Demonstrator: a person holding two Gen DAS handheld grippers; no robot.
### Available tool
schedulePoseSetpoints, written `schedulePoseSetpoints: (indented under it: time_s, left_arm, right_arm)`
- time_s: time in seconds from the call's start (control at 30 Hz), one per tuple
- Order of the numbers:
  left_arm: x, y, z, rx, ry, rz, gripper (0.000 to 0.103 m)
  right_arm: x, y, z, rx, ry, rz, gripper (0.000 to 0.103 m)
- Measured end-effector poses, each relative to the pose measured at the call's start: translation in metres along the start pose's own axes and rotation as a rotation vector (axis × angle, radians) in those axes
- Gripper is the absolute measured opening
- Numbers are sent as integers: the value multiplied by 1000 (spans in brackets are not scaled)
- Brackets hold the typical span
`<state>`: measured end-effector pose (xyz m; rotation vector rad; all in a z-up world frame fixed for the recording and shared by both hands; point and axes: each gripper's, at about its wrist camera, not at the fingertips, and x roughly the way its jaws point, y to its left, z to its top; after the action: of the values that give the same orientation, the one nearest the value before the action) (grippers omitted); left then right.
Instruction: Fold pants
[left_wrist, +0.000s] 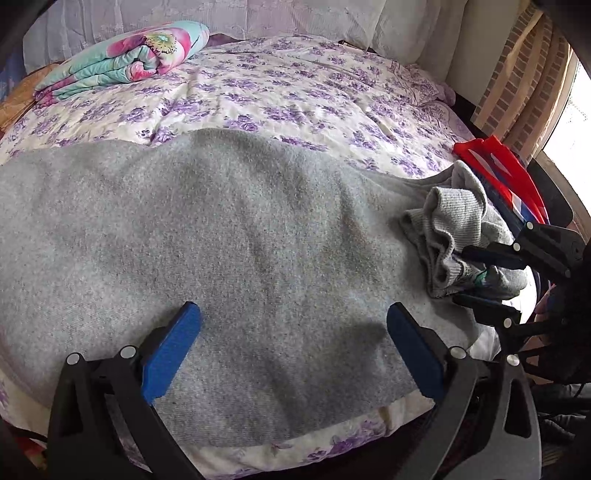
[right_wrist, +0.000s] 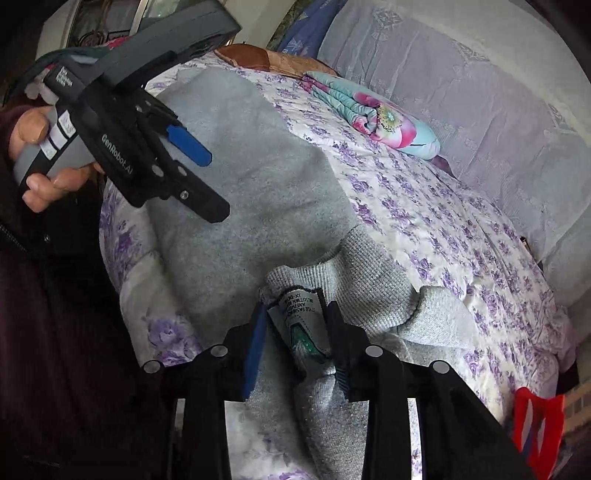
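Note:
Grey fleece pants (left_wrist: 229, 236) lie spread across the near side of a bed; they also show in the right wrist view (right_wrist: 251, 177). My left gripper (left_wrist: 293, 317) hovers open just above the flat grey cloth, blue pads wide apart and empty. It also shows in the right wrist view (right_wrist: 216, 184). My right gripper (right_wrist: 297, 336) is shut on the bunched ribbed waistband (right_wrist: 369, 280) at the label. In the left wrist view the right gripper (left_wrist: 465, 275) pinches that bunch (left_wrist: 450, 229) at the pants' right end.
The bed has a purple-flowered cover (left_wrist: 295, 88). A folded floral quilt (left_wrist: 125, 62) lies at the far left, pillows (right_wrist: 480, 110) along the back. A red item (left_wrist: 495, 170) sits at the bed's right edge by a brick wall (left_wrist: 517, 74).

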<state>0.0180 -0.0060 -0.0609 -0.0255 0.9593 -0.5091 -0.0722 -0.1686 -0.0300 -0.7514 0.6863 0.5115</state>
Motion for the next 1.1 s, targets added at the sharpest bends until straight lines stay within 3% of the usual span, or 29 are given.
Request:
schedulePoseSetpoints:
  time_s: [0.13,0.17,0.27,0.4,0.5,0.57,0.63,0.7,0.83,0.93,0.97,1.0,1.07,1.1]
  left_arm:
    - [0,-1,-1,3,-3,2,98]
    - [-1,-1,-1,0,-3,-1,98]
    - [-7,3,-1,-18,-9,-17,98]
    - [-11,7,-2,-36,-20,-13,98]
    - [-13,8,-2,-43,-21,-10,98]
    - [-16,10,-2,-45,-23,-3,98]
    - [-18,10,-2,-42,-31,7,98]
    - [-19,10,0,-41,-33,10,98]
    - [-18,7,8,-47,-39,-7,98]
    - [-17,1,13,-40,-48,-26,98]
    - [-15,-2,15,-36,-50,-31,98]
    - [-13,-5,16,-33,-48,-36,98]
    - [-6,-11,18,-29,-31,-47,98]
    - [-2,-14,17,-30,-21,-50,98]
  right_arm:
    - [12,1,-1,-4,28,-36,30]
    - [11,-1,2,13,19,-52,17]
    - [-9,-24,13,125,-68,-67,12]
    - [-27,-52,32,277,-197,26,12]
    - [5,-28,42,242,-154,116,12]
    - [46,-5,34,207,-45,152,15]
    - [41,7,27,164,-104,113,23]
    - [24,10,30,145,-119,116,45]
    - [-36,-13,30,198,-207,138,47]
    - [-59,-66,20,385,-229,108,47]
    - [-55,-88,15,469,-214,84,46]
    - [-44,-111,10,567,-192,83,35]
    - [-3,-143,-3,718,-131,182,14]
    - [27,-145,-7,738,-40,190,12]
